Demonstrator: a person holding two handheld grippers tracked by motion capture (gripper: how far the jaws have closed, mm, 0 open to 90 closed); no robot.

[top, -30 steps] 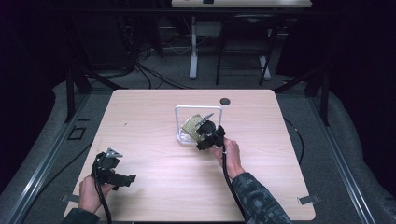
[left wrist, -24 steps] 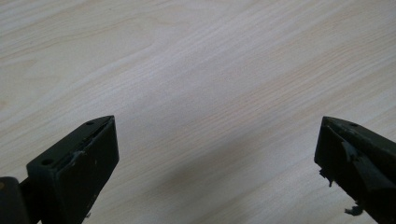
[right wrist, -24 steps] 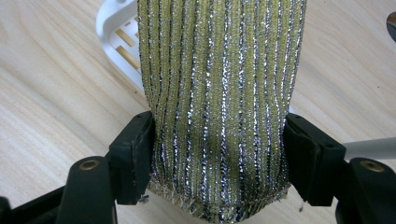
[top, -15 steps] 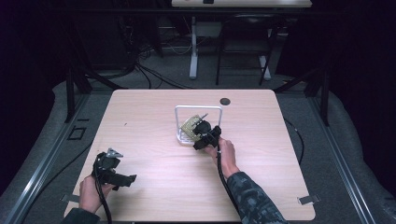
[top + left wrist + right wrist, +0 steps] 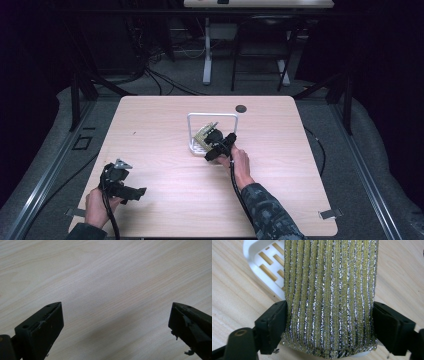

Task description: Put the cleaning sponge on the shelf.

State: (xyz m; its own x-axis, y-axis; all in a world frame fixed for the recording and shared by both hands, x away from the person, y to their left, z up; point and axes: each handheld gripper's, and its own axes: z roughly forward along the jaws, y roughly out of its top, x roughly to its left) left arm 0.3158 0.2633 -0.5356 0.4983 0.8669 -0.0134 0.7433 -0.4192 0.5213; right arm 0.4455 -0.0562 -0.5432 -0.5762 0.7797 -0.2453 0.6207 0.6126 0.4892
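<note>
The right gripper (image 5: pixel 216 145) was clamped on a sponge (image 5: pixel 329 297), a yellow-green scouring pad with silver threads, at the near edge of a white rack (image 5: pixel 196 146) set around the middle of the counter (image 5: pixel 165 125). The grip was probably taken on the pad's two side edges so it could be lifted from, or set into, the slotted tray upright without being crushed flat; which of the two cannot be told.

In the right gripper view the sponge sat squarely between the fingers (image 5: pixel 270 326), with one finger pressed to each side of its lower end and the pad bulging slightly below them. Its upper part ran away from the fingers over the rack's slotted base (image 5: pixel 268 265). Whether the bottom rested on the tray cannot be told.

The left gripper (image 5: pixel 131 191) was held low at the near left of the counter, well apart from the rack. Its fingers (image 5: pixel 41 326) were spread wide with nothing between them, only bare wood beneath. It was likely parked there to stay clear of the right hand's work.
</note>
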